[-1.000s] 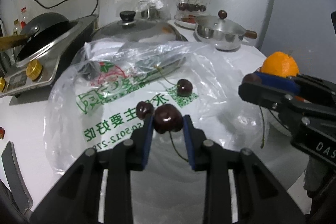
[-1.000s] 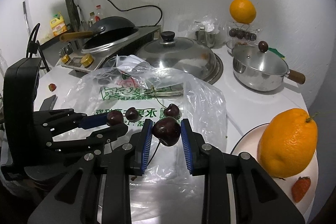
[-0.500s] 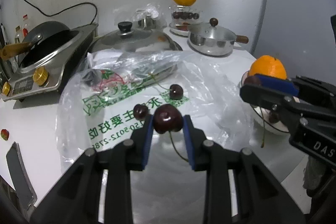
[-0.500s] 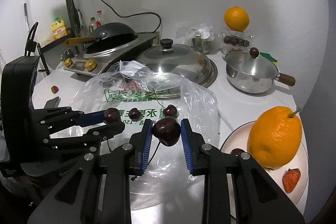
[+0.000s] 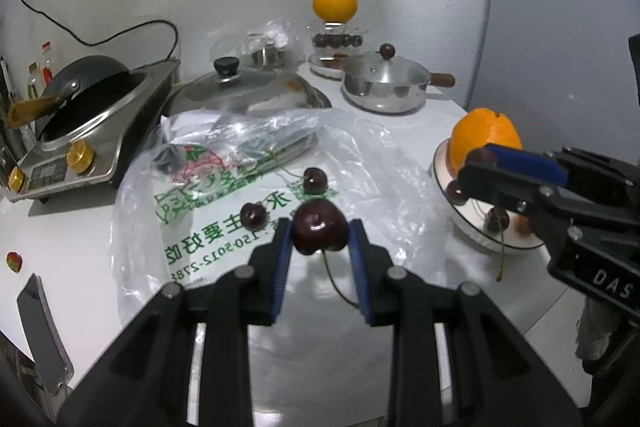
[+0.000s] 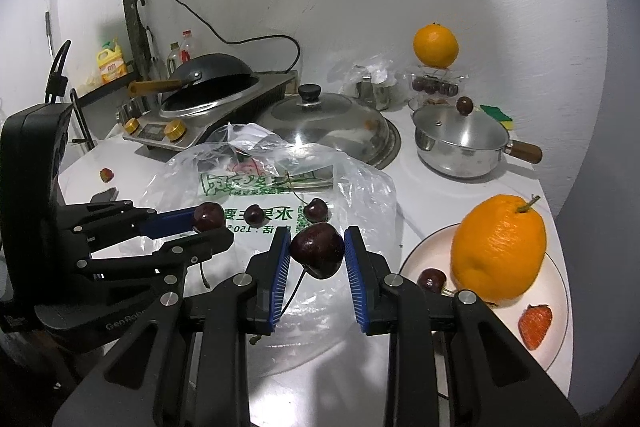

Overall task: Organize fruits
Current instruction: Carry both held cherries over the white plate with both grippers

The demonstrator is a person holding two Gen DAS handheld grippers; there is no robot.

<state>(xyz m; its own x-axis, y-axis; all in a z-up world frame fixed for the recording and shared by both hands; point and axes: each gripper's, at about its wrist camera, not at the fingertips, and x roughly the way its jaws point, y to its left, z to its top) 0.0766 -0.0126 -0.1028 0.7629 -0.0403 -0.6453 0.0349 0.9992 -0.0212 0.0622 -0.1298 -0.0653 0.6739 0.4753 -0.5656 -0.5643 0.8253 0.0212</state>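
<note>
Left hand-held gripper (image 5: 320, 247) pinched a cherry (image 5: 319, 231) | right hand-held gripper (image 6: 317, 251) pinched another cherry (image 6: 317, 249) | plate (image 6: 560, 327) at 3 o'clock | risk: smooth round fruit could slip and roll off the counter (image 6: 420, 179).

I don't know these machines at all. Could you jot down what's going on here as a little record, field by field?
Left gripper: shut on a dark cherry, stem hanging below
Right gripper: shut on another cherry
Loose cherries: two on the plastic bag, at and
Plate: holds an orange, a cherry and a strawberry
Stray fruit: one strawberry on the counter
Behind: lidded pot, wok on a cooker
</note>
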